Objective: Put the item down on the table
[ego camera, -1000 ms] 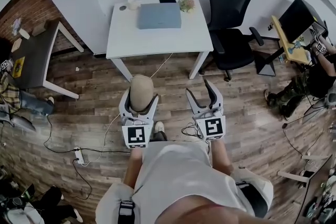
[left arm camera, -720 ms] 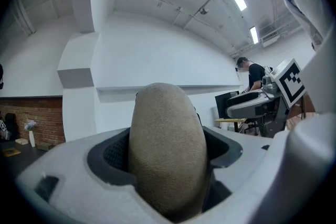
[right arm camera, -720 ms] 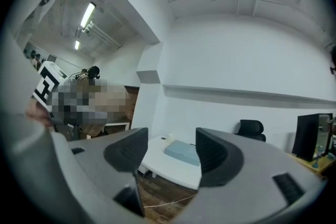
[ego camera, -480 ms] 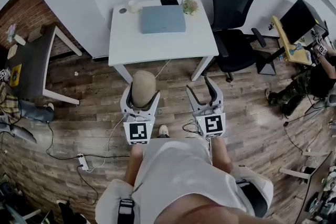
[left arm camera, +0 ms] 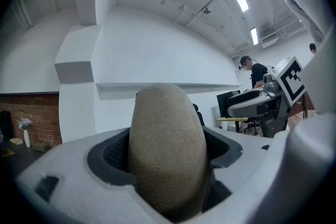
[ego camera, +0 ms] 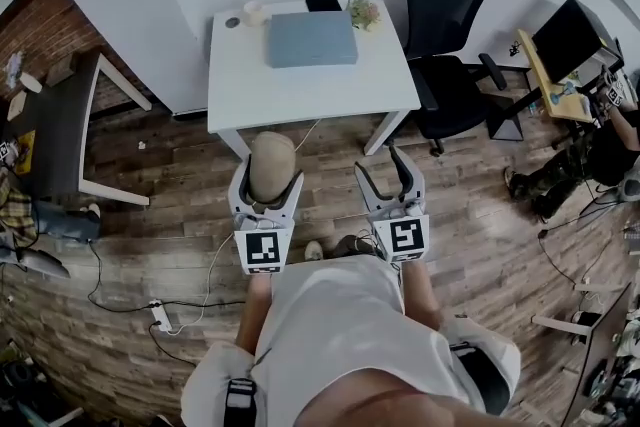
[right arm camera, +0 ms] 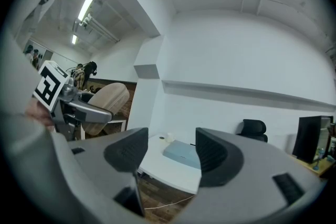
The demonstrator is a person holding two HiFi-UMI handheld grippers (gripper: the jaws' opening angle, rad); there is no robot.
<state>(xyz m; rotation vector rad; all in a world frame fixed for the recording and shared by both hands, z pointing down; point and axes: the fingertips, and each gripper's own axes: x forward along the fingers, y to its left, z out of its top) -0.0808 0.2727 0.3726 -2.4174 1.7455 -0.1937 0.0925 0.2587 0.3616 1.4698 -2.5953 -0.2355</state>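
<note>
A tan, rough-skinned oval item (ego camera: pixel 270 166) stands upright between the jaws of my left gripper (ego camera: pixel 266 185), which is shut on it. In the left gripper view the tan item (left arm camera: pixel 167 149) fills the middle, squeezed by both dark pads. My right gripper (ego camera: pixel 386 177) hangs beside it, open and empty; its fingers (right arm camera: pixel 129 150) frame the white table (right arm camera: pixel 168 171). In the head view the white table (ego camera: pixel 310 85) lies ahead of both grippers, past a strip of wooden floor. The tan item (right arm camera: pixel 105 106) also shows at the left of the right gripper view.
On the table lie a grey-blue laptop (ego camera: pixel 311 39), a cup (ego camera: pixel 253 12), a small plant (ego camera: pixel 361 12) and a dark phone (ego camera: pixel 322 3). A black office chair (ego camera: pixel 440 45) stands right of the table, a dark desk (ego camera: pixel 60 120) left. Cables and a power strip (ego camera: pixel 155 316) cross the floor.
The view has shifted forward a little, so the white table sits slightly nearer. Both grippers hold the same pose, and the left one keeps its hold on the tan item.
</note>
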